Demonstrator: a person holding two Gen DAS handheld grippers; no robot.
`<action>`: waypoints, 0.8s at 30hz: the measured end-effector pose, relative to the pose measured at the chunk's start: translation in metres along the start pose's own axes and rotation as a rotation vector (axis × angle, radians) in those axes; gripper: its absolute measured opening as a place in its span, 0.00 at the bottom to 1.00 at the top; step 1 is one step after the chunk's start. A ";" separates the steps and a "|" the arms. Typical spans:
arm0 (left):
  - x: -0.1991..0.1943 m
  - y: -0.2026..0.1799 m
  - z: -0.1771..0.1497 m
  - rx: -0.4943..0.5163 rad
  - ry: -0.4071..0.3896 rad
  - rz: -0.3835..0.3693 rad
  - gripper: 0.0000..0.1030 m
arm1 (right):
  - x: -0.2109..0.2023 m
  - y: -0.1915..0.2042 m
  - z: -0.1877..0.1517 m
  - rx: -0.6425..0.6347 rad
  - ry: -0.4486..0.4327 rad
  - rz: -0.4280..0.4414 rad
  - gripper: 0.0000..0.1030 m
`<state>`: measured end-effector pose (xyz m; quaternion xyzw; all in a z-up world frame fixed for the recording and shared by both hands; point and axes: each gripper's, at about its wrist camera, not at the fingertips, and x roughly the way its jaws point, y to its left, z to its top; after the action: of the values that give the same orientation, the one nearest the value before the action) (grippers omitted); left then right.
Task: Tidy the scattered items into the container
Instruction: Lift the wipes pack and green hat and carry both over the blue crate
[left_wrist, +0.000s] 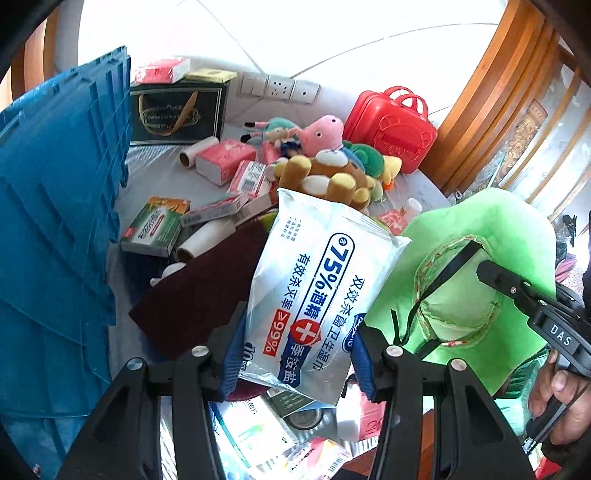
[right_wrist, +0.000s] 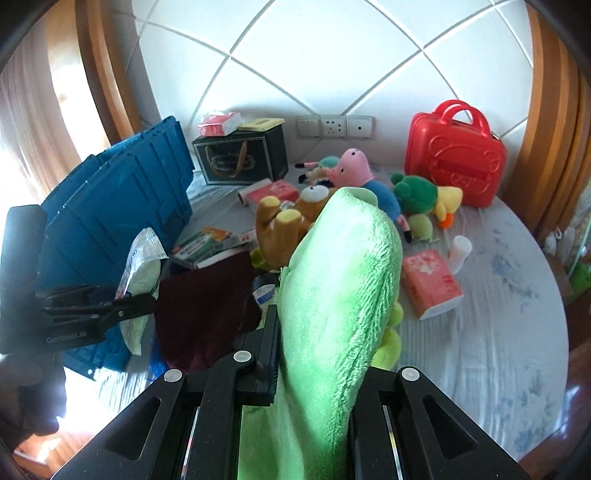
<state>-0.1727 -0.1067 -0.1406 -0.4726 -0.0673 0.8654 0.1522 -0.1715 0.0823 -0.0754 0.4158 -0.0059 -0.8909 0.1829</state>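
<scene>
Both hands are loaded. The left gripper (left_wrist: 297, 354) is clamped across the wipes packet (left_wrist: 317, 291), its long axis running away from the jaws; the right gripper (right_wrist: 321, 354) is pinched on the green cloth (right_wrist: 340, 288). The blue crate (left_wrist: 55, 221) sits on the left — nearer the left hand, I'd say — so the packet has the shorter trip.

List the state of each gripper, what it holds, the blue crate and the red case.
left gripper: shut on wipes pack, held up.
right gripper: shut on green cloth, held up.
blue crate: tilted beside the clutter.
red case: closed, upright.
</scene>
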 end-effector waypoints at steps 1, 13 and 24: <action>-0.002 -0.002 0.002 0.001 0.000 0.002 0.48 | -0.005 -0.001 0.002 0.003 -0.003 -0.003 0.11; -0.037 -0.036 0.022 0.056 -0.038 0.049 0.48 | -0.059 -0.021 0.015 0.054 -0.049 -0.030 0.11; -0.078 -0.067 0.038 0.075 -0.117 0.091 0.48 | -0.105 -0.047 0.018 0.078 -0.105 -0.053 0.11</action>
<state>-0.1513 -0.0674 -0.0404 -0.4179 -0.0219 0.8994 0.1262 -0.1379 0.1582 0.0061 0.3753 -0.0391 -0.9150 0.1426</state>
